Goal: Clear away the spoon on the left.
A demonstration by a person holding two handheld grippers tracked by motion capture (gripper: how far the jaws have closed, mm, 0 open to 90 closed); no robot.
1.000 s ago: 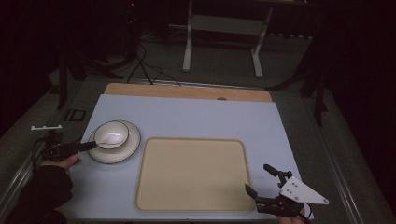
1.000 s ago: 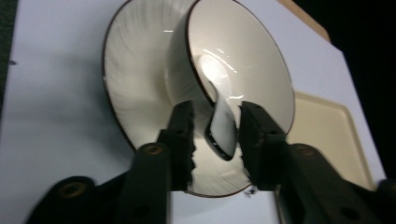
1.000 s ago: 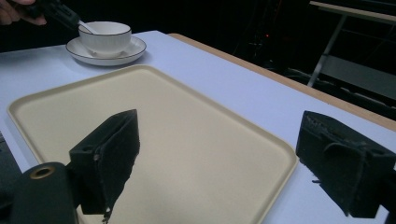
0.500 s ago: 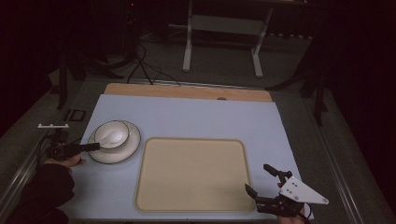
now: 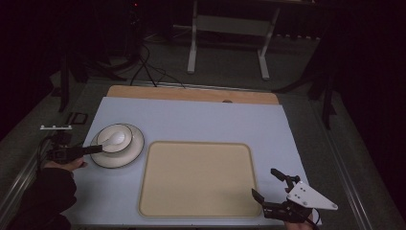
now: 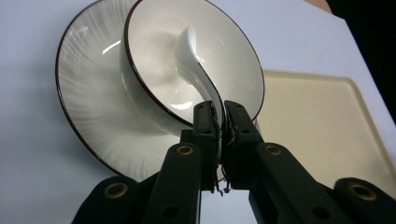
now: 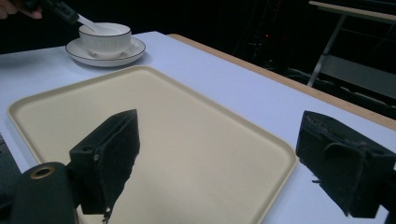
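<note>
spoon (image 6: 194, 51): plain glossy white
bowl (image 6: 159, 70): white, thin dark brown rim line
saucer (image 6: 86, 100): white, faint radial streaks, dark rim
tray (image 5: 196, 178): pale beige
worktop (image 5: 201, 120): light blue cover, tan wooden far edge
left claw (image 6: 219, 122): black

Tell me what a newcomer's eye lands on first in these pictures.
First, the white spoon lying in the dark-rimmed bowl, which sits on a matching saucer at the table's left; the left gripper is shut on the spoon's handle. Next, the large beige tray in the middle of the pale blue table, with nothing on it. The right gripper hovers open at the tray's near right corner.
</note>
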